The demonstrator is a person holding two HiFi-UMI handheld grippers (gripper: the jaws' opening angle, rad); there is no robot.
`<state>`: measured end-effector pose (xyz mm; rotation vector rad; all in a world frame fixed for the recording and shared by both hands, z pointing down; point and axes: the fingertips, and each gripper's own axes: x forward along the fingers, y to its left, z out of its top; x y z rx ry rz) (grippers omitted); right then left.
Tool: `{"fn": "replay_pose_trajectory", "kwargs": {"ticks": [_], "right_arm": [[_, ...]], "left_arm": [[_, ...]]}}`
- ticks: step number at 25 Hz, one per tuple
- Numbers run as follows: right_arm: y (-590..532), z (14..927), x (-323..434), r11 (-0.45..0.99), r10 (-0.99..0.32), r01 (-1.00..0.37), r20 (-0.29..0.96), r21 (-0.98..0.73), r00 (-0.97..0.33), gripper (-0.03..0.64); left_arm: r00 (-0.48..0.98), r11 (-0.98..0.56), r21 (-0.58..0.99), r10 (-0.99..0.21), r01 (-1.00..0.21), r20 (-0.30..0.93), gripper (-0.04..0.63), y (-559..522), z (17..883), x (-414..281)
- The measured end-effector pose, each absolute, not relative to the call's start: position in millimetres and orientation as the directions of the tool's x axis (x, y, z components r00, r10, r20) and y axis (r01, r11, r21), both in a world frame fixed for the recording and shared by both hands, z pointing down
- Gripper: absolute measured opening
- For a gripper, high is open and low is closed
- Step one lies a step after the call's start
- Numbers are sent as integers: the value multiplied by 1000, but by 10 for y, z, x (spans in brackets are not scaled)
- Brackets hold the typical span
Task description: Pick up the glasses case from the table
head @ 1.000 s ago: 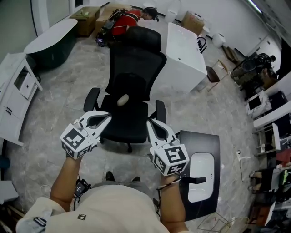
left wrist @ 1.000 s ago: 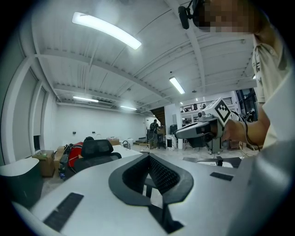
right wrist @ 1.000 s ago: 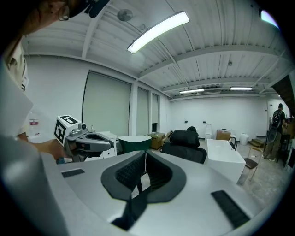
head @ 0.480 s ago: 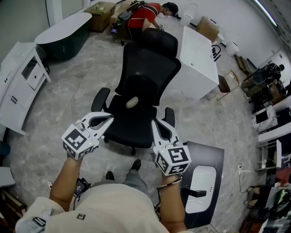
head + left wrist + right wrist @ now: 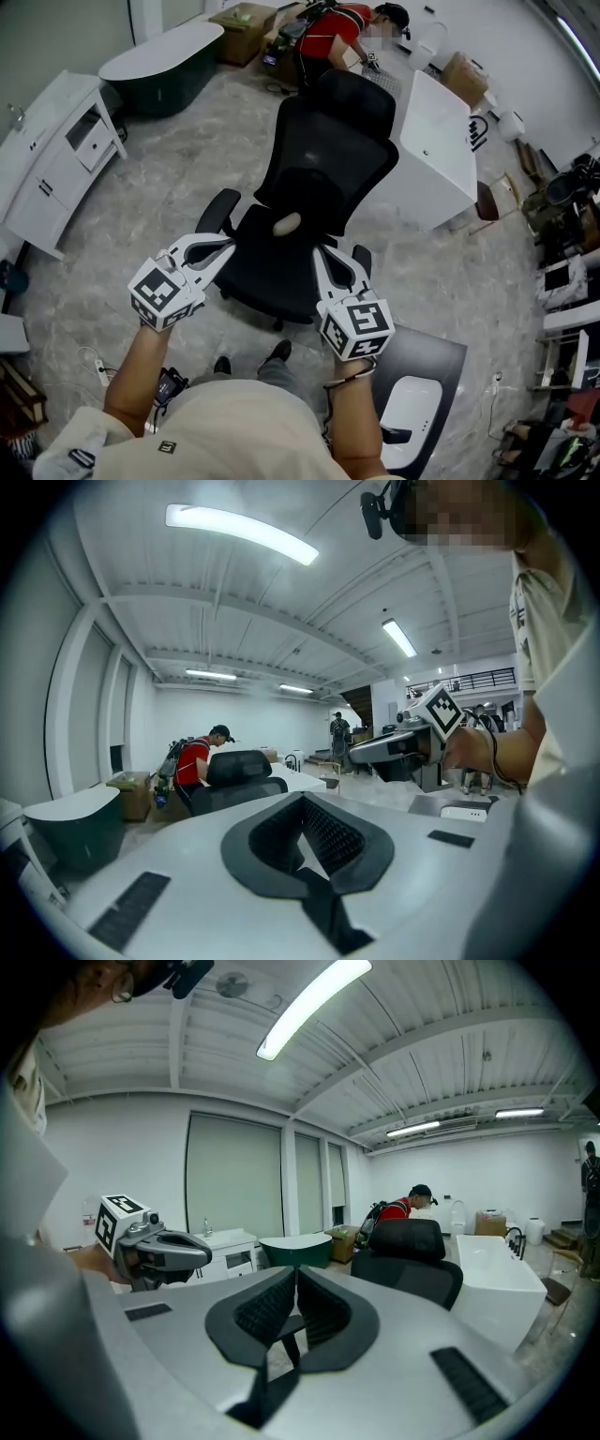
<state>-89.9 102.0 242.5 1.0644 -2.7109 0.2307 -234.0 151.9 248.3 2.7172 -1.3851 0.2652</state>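
In the head view, the left gripper [image 5: 227, 246] and the right gripper [image 5: 318, 252] are held side by side, pointing out over the marbled floor [image 5: 159, 197] towards a black office chair [image 5: 323, 150]. In each gripper's own view the jaws are seen closed on each other, tip to tip, with nothing held between them.

A small pale oval object [image 5: 286, 223] is seen lying on the chair's seat. Whether it is the glasses case cannot be told at this size. It lies ahead of the two grippers and between their lines, a little nearer the left gripper's tips, and is touched by neither.

Behind the chair a white block-shaped unit [image 5: 441, 141] is seen, with no case made out on it. A person in a red top [image 5: 337, 21] is bent over beyond the chair. A dark panel bearing a white basin [image 5: 412, 412] lies at the lower right, beside the right forearm.
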Motion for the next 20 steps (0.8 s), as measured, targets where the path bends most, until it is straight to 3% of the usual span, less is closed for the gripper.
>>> {"fn": "replay_pose_trajectory", "kwargs": {"ticks": [20], "right_arm": [[-78,2691,-535,807,-526,-571,260,-148,-810,26]], "left_arm": [[450,-469,3,-847,-883,282,15,723,2738,-1857]]}}
